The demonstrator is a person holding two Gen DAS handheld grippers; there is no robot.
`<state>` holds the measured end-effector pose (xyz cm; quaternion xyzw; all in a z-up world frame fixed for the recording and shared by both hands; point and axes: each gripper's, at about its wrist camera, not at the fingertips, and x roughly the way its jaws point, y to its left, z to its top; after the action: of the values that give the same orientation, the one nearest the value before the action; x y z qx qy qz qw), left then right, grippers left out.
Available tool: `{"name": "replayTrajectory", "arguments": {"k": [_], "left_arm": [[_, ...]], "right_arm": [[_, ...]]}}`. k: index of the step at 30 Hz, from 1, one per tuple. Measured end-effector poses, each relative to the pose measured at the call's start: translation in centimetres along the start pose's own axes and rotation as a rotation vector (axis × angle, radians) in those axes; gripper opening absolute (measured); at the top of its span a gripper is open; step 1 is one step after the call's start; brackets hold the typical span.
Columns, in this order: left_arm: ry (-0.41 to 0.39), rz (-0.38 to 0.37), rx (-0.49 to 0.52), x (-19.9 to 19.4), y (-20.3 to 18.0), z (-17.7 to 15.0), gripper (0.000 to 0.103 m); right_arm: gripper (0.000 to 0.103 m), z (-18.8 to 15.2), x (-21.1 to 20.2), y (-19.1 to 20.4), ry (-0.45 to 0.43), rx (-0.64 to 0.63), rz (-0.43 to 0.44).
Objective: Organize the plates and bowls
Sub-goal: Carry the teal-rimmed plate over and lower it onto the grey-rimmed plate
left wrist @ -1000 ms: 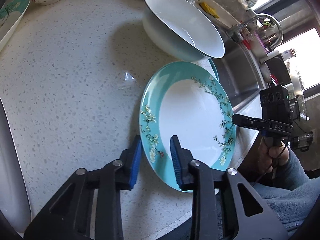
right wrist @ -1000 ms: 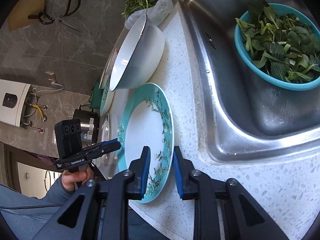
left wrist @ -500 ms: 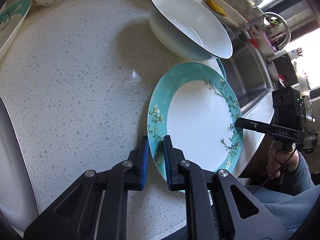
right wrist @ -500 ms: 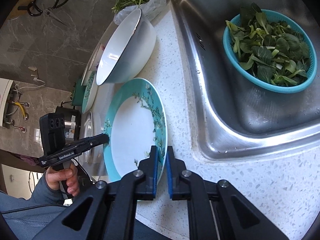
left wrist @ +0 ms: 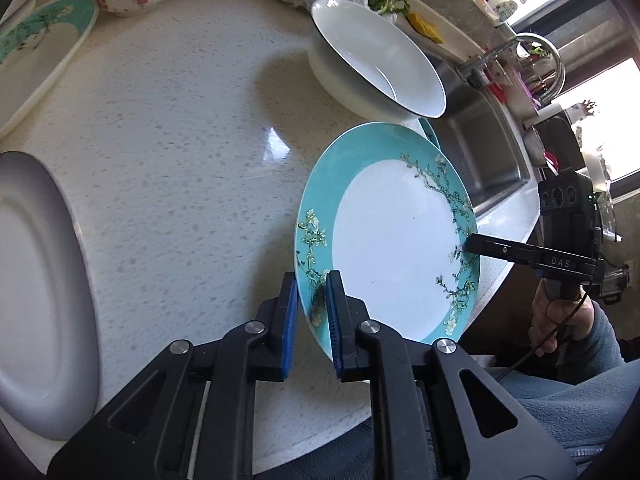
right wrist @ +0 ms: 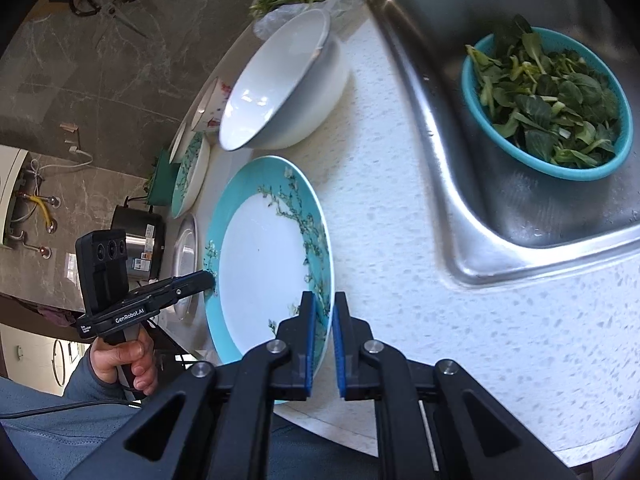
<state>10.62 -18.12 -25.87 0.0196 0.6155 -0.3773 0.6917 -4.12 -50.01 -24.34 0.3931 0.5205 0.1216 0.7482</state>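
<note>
Left gripper (left wrist: 312, 304): blue-padded jaws nearly together, clamped on near rim of round teal-rimmed white plate with blossom-branch pattern (left wrist: 396, 240). Right gripper (right wrist: 323, 332): jaws likewise pinched on opposite rim of same plate. Plate tilted, held by both grippers over speckled white countertop (left wrist: 180, 168), beside large white bowl (left wrist: 376, 60) and steel sink (right wrist: 460, 184).

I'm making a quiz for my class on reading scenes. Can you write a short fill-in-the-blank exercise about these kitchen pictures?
1. Both the left gripper and the right gripper are shut on the rim of the teal ____.
2. The teal basket of greens sits in the ____.
3. The scissors lie on the dark ____.

Missing words: plate; sink; floor
</note>
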Motion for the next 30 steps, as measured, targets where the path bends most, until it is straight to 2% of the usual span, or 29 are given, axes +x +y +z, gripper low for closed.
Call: {"name": "replayTrajectory", "arguments": {"k": [5,10,18,23,30], "left_arm": [[-0.046,0.027,-0.039,-3.4,2.1,-1.1,0.012],[-0.094,0.074,-0.104,-7.1,5.9,-3.1,0.012],[-0.156,0.165,-0.217,-12.5,15.3,-5.6,0.013],[-0.154,0.192,-0.262,-14.0,20.6,-6.7,0.013],[-0.129,0.197,-0.274,-14.5,26.0,-8.0,0.014]], "right_arm": [[0.010,0.5,2.0,3.8,0.025,-0.052,0.018],[0.010,1.1,5.3,8.4,0.068,-0.120,0.048],[0.010,3.2,13.6,16.3,0.164,-0.234,0.091],[0.010,3.5,18.5,19.5,0.223,-0.263,0.089],[0.010,3.4,22.1,21.4,0.259,-0.259,0.043]]}}
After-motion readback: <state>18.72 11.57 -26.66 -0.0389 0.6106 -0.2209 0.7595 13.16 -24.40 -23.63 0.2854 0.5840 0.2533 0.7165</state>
